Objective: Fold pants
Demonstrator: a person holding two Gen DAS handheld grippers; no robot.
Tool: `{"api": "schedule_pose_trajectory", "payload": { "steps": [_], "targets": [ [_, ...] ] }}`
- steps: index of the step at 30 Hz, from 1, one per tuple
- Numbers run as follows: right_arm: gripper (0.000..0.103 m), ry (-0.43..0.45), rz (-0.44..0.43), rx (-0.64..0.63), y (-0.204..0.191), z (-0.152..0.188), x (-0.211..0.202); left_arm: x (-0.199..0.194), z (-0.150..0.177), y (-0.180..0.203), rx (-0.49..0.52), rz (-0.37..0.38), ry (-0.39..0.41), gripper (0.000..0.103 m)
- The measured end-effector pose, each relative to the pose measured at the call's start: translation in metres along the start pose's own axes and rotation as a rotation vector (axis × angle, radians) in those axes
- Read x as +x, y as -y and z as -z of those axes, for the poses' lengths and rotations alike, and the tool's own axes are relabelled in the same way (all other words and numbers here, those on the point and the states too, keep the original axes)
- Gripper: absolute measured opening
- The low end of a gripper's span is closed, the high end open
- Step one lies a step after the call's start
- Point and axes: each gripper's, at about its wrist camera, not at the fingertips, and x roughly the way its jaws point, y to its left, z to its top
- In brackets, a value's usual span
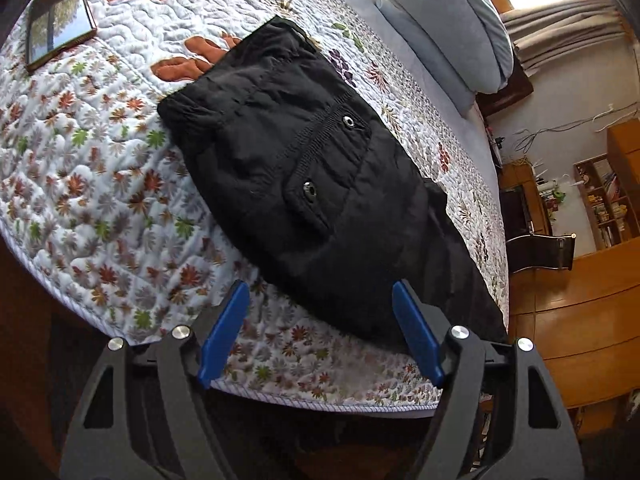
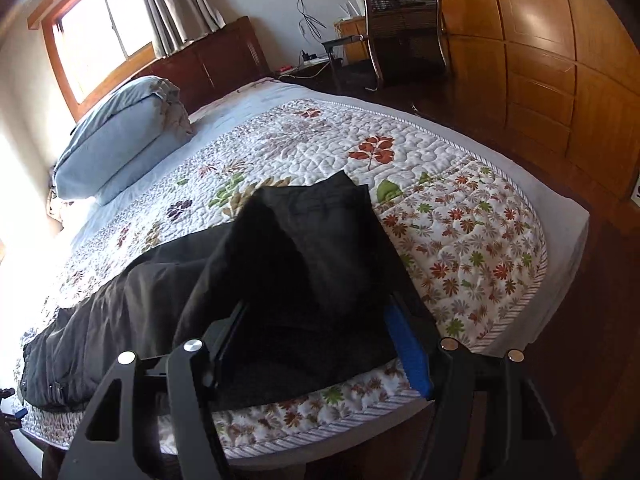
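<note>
1. Around, left to right in the left wrist view: a dark phone [image 1: 60, 22] lying flat on the floral quilt [image 1: 92, 184]; grey-blue pillows [image 1: 448, 28] at the head of the bed; beyond the bed edge a chair [image 1: 540, 252], a wooden shelf unit [image 1: 608, 204] and curtains [image 1: 560, 36] (all well apart from the work); nothing lying between tongs and cloth.
2. In the right wrist view: window [image 2: 96, 36] and curtains [image 2: 176, 4] at left; stacked pillows [image 2: 120, 136]; dark headboard [image 2: 216, 60]; chair [image 2: 404, 24]; wooden cupboards [image 2: 560, 80] at right.
3. Black pants [image 1: 312, 184] spread on the quilt near the bed's front edge, pocket snaps facing up; seen from the right as a long dark strip [image 2: 200, 280] with the near leg end doubled over on itself.
4. Left gripper [image 1: 320, 292]: wide apart, empty; left blue pad over bare quilt, right pad at the cloth's near edge; no pinch visible.
5. Right gripper [image 2: 316, 308]: spread wide, straddling the folded leg end; cloth between the fingers, not squeezed.
6. Both angled downward toward the bed from its front edge.
</note>
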Motion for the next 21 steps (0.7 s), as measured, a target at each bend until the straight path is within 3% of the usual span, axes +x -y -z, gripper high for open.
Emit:
{"api": "schedule_pose_trajectory", "payload": {
  "steps": [2,4,5,7,11,13,16,19,21],
  "targets": [
    [0.068,0.019,-0.038,0.008,-0.013,0.001,-0.01,0.011,-0.004,0.003,-0.019,0.03,0.012,0.063],
    [0.068,0.035,-0.084,-0.002,-0.029,0.001,-0.019,0.017,-0.008,0.004,-0.04,0.033,0.038,0.04],
    [0.068,0.04,-0.099,-0.021,-0.039,0.001,-0.023,0.019,-0.011,0.003,-0.054,0.037,0.043,0.034],
    [0.068,0.05,-0.138,-0.058,-0.062,0.003,-0.031,0.019,-0.014,0.003,-0.078,0.047,0.068,0.009],
    [0.073,0.009,-0.325,-0.073,-0.113,0.014,-0.033,0.001,-0.021,0.025,-0.012,0.127,0.178,0.006],
    [0.073,-0.042,-0.438,-0.066,-0.144,0.027,-0.026,-0.006,-0.021,0.039,0.041,0.11,0.228,0.005],
    [0.073,-0.179,-0.579,-0.022,-0.189,0.06,-0.003,0.005,-0.018,0.035,0.029,0.017,0.181,0.006],
    [0.073,-0.33,-0.636,0.046,-0.221,0.097,0.028,0.012,-0.011,0.013,-0.007,-0.054,0.146,0.005],
    [0.071,-0.412,-0.62,0.091,-0.232,0.116,0.048,0.012,-0.006,0.002,-0.034,-0.063,0.136,0.005]
  ]
}}
